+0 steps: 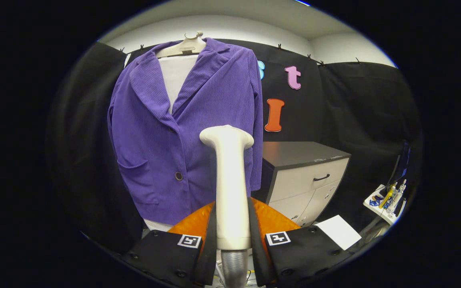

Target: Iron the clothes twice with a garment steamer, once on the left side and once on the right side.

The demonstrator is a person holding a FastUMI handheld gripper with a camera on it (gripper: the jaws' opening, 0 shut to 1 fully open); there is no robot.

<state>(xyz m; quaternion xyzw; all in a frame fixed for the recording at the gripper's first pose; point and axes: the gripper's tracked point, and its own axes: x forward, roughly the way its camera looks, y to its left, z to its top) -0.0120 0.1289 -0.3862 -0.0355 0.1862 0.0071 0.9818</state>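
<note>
The garment steamer (230, 188) stood upright between the fingers of the hand-held gripper (232, 236), its long axis running straight up from them. Its flared head sat at the top and faced the purple jacket (182, 132) ahead; whether the head touched the cloth could not be told. A ribbed grey hose left the lower end of the steamer's handle, down between the fingers. Both fingers pressed on the sides of the handle, clamped on it, with the gripper held level and pointing forward at the jacket's lower front. An orange rounded object (270, 220) showed just behind the fingers, on both sides of the handle. The jacket hung buttoned on a pale dress form (176, 72). To the right of the jacket stood a drawer cabinet (310, 176) with a dark top, against the black cloth wall.
</note>
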